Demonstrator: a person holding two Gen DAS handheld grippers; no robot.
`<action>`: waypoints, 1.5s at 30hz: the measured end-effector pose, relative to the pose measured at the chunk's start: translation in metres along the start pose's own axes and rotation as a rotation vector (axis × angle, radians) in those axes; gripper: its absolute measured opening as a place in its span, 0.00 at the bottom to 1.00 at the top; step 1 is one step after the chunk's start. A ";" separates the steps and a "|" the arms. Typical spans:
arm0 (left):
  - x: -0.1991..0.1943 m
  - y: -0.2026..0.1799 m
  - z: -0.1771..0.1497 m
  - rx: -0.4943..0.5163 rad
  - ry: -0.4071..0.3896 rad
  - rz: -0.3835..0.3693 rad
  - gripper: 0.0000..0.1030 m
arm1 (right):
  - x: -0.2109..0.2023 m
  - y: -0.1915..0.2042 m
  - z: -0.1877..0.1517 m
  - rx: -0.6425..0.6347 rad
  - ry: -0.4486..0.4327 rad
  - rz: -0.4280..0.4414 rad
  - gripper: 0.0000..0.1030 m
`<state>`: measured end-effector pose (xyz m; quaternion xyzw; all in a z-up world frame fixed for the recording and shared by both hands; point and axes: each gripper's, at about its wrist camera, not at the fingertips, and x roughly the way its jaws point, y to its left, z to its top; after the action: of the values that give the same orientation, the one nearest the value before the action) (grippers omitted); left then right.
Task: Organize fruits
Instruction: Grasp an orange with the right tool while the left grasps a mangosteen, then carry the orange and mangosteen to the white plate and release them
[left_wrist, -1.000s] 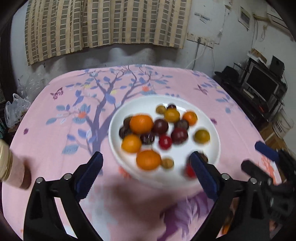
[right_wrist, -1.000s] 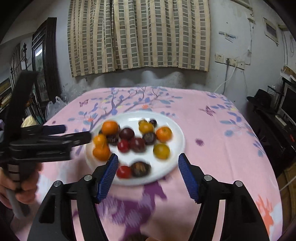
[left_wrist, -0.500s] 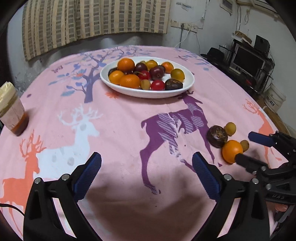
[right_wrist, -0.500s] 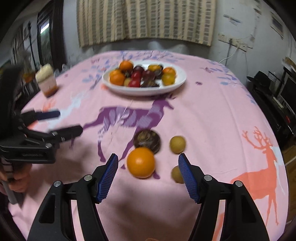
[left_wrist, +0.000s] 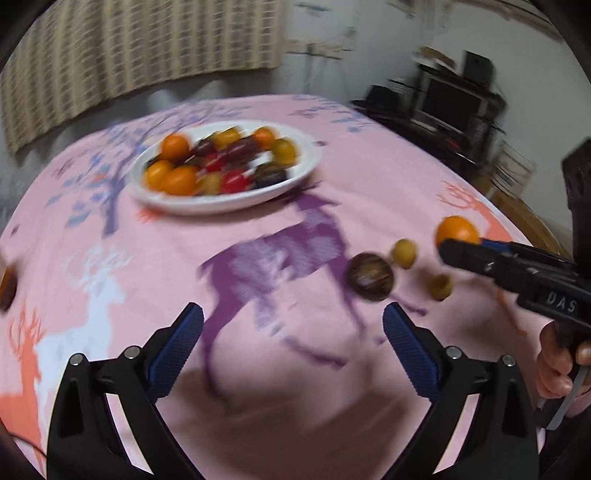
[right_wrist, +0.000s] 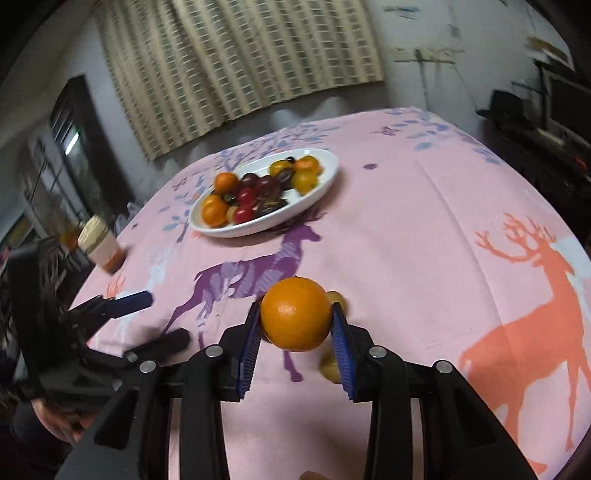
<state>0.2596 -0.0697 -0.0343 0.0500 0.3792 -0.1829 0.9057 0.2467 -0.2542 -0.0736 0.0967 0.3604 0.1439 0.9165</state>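
My right gripper is shut on an orange and holds it above the pink tablecloth; the orange also shows in the left wrist view. A white plate with several oranges, plums and tomatoes sits farther back; it also shows in the left wrist view. A dark brown fruit and two small yellow fruits lie loose on the cloth near my right gripper. My left gripper is open and empty, low over the cloth, with the brown fruit just ahead to the right.
A jar with a cream lid stands at the table's left edge. A TV stand with electronics is beyond the table's right side. A striped curtain hangs behind the table.
My right gripper has closed on the orange and lifted it off the cloth. My left gripper has swung right, towards the loose fruits.
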 end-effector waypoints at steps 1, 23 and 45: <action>0.005 -0.009 0.005 0.030 -0.003 -0.017 0.81 | 0.000 -0.002 -0.001 0.010 0.007 -0.010 0.36; 0.055 -0.052 0.013 0.161 0.135 -0.126 0.42 | -0.002 -0.016 0.000 0.051 0.003 -0.026 0.37; 0.078 0.127 0.162 -0.086 -0.008 0.131 0.42 | 0.134 0.062 0.152 -0.125 -0.061 -0.020 0.37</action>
<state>0.4651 -0.0123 0.0190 0.0351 0.3789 -0.1070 0.9185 0.4327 -0.1623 -0.0311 0.0400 0.3237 0.1542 0.9327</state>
